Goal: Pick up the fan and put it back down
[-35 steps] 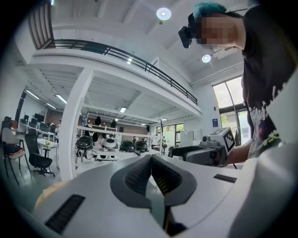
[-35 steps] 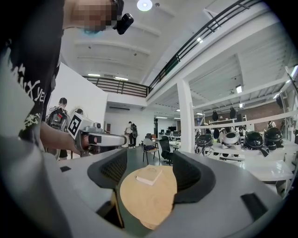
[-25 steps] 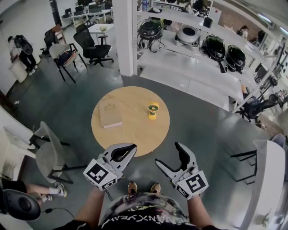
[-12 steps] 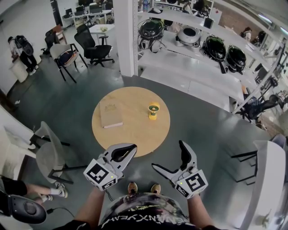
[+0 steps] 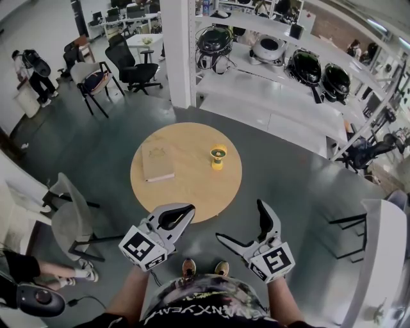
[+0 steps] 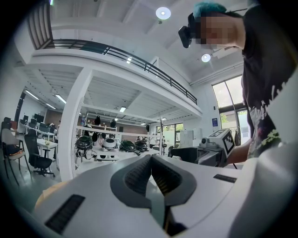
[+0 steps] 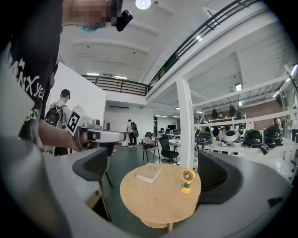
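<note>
A grey floor (image 5: 96,147) runs through a big open hall. A round wooden table (image 5: 192,204) stands in the middle, with a grey chair (image 5: 67,221) at its near left. Beyond it rises a white pillar (image 5: 179,51). To the right, long white shelves (image 5: 256,96) carry dark domed things (too small to tell what). Office chairs (image 5: 131,64) and desks (image 5: 128,18) stand far left. A railed gallery (image 6: 116,52) runs overhead under round lamps (image 6: 163,12), and tall windows (image 6: 228,100) give daylight.
</note>
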